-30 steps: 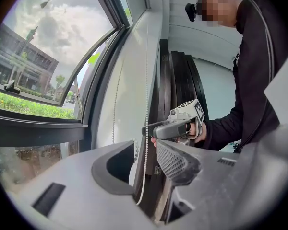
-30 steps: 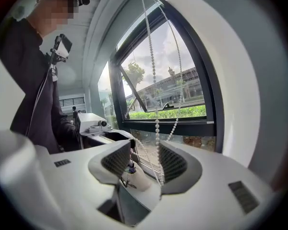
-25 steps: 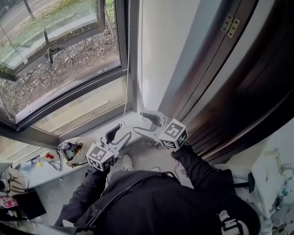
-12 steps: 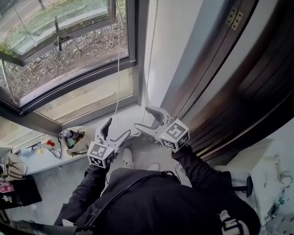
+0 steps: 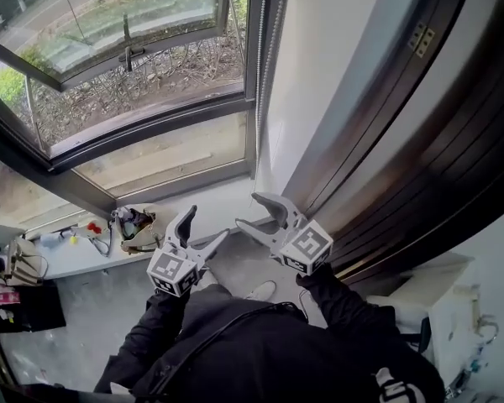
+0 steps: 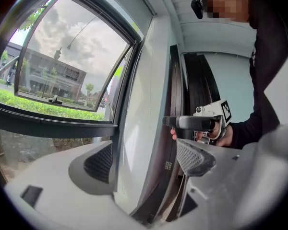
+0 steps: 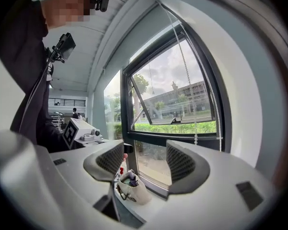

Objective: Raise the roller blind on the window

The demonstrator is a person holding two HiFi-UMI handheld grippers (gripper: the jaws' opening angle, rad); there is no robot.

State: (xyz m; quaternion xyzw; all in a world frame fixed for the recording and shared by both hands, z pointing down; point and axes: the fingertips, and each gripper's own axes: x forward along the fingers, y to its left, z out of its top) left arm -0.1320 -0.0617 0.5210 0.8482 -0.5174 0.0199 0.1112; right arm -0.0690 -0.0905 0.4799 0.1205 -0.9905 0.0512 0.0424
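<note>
Roller blind: no blind fabric is seen across the glass in any view, so it is judged to be already rolled up above the window (image 5: 151,82).
Bead chain: the bead chain (image 5: 266,49) hangs at the window's right edge, against the dark frame and just beside the white wall (image 5: 319,74). It is touched by neither gripper.
Change: a second ago the chain's lower loop was reached by the two grippers, close to the sill. Now both grippers are drawn back to the near side, and the chain is left well apart from them.
Meaning for the task: the pulling is judged to be over, or paused between pulls. With the glass uncovered, the raising looks complete.
Left gripper: the left gripper (image 5: 208,223) has just been opened and its jaws are spread wide. Nothing is held between them; only the wall and the dark wooden door frame (image 6: 175,104) are seen through the gap.
Right gripper: the right gripper (image 5: 252,211) has just been closed a little, yet its jaws are kept clearly apart. Nothing is clamped or touched.
Beyond the jaws: a white holder of small items (image 7: 129,188) is seen on the sill (image 5: 84,259), far beyond the right jaws, and the chain is seen further right.
</note>
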